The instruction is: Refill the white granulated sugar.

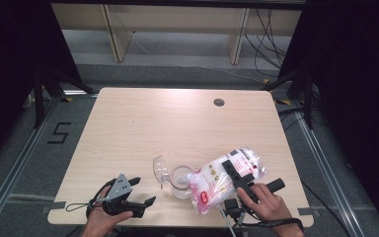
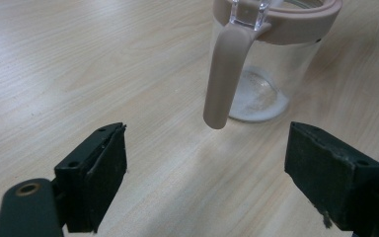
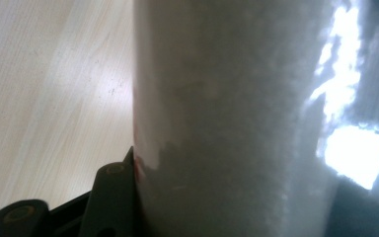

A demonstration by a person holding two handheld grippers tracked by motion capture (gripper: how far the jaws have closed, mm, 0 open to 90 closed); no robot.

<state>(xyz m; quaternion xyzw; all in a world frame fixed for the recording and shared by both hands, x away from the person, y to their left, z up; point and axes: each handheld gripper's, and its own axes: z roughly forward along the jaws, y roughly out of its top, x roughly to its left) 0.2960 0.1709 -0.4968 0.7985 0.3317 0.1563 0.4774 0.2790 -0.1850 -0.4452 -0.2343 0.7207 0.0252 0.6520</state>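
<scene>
Pale wood grain covers the table (image 1: 143,123) on which we work, and our things sit near its front edge, right of the middle. Our right gripper (image 1: 237,174) is clenched on a clear plastic bag of white grains with red print (image 1: 217,183). We hold it tilted, its lower end down toward the front edge and its upper end lifted toward the right edge. In the right gripper view the bag (image 3: 227,123) stands just ahead of the lens, pressed between the jaws, one black jaw showing at its left side. The bag's lower left corner hangs just over the rim of a clear glass jar with a beige ring and a beige handle (image 1: 180,181); whether the two touch we cannot tell. The jar stands upright on the table, just left of the bag, and its clear hinged lid (image 1: 160,169) is swung open to the left. In the left gripper view the jar (image 2: 271,74) stands just ahead of the jaws, its handle turned toward them, with a thin layer of white grains (image 2: 256,96) on its bottom. Our left gripper (image 1: 145,192) rests near the front edge toward the left corner, released, its jaws wide apart with nothing between them. It points at the jar and stays apart from it.
</scene>
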